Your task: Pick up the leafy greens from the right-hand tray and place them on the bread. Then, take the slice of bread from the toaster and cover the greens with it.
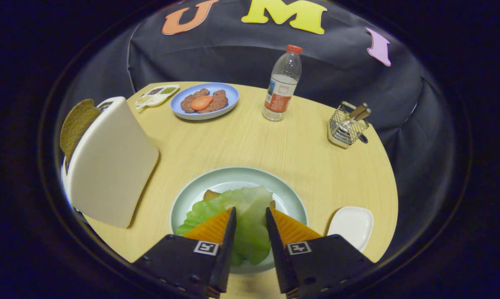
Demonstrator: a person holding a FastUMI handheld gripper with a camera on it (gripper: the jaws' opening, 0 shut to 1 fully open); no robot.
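The gripper (pixel 250 212) hangs with fingers parted, seemingly not pinching the leafy greens (pixel 233 207) lying between them on the bread (pixel 211 194) in a pale green plate (pixel 291 195) on the wooden table (pixel 274 145), toaster (pixel 108 162) at ten o'clock.

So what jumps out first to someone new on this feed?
The leafy greens on the pale green plate, lying between the open tongs, with bread peeking out beneath. Then the white toaster beside the plate, a dark slice standing in it.
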